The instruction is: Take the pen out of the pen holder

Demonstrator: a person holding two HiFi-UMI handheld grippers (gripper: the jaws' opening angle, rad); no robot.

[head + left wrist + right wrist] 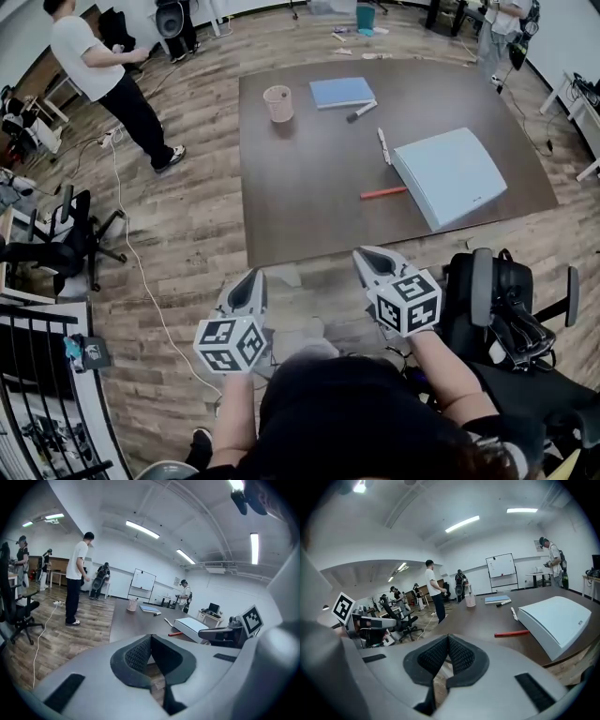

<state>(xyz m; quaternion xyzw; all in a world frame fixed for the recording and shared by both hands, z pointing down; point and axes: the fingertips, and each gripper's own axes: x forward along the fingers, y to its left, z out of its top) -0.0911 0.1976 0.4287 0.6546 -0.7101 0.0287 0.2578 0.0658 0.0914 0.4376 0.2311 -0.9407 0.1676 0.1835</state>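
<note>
The holder [277, 103] is a small pink mesh cup, round and slightly tapered. It stands upright near the far left corner of the table [309, 202], and what is inside it cannot be told from any view. Just to its right lies a flat blue notebook [342, 92], with a marker [361, 112] of dark body and pale cap touching or almost touching its near edge. Closer in, a thin white pen [383, 146] lies beside the far corner of a large pale box [450, 175], which is smooth with one rounded side. A slim red pen [383, 193] lies against the box's left edge.

The table is a dark brown, matte rectangle on a floor [187, 216] of wood-grain planks. A thin white cable [141, 267] runs across the floor.

Both grippers hang short of the table's near edge, well apart from the holder. The left gripper [253, 277] has its ribbed black pads pressed together at the tip with nothing between them. The right gripper [366, 255] is likewise closed and empty, its dimpled pads meeting in a point. Each has a smooth grey shell and a cube of black-and-white squares.

A black padded chair [506, 309] stands to the right of the grippers. A person [94, 61] in a white top and dark trousers stands off the table's far left.
</note>
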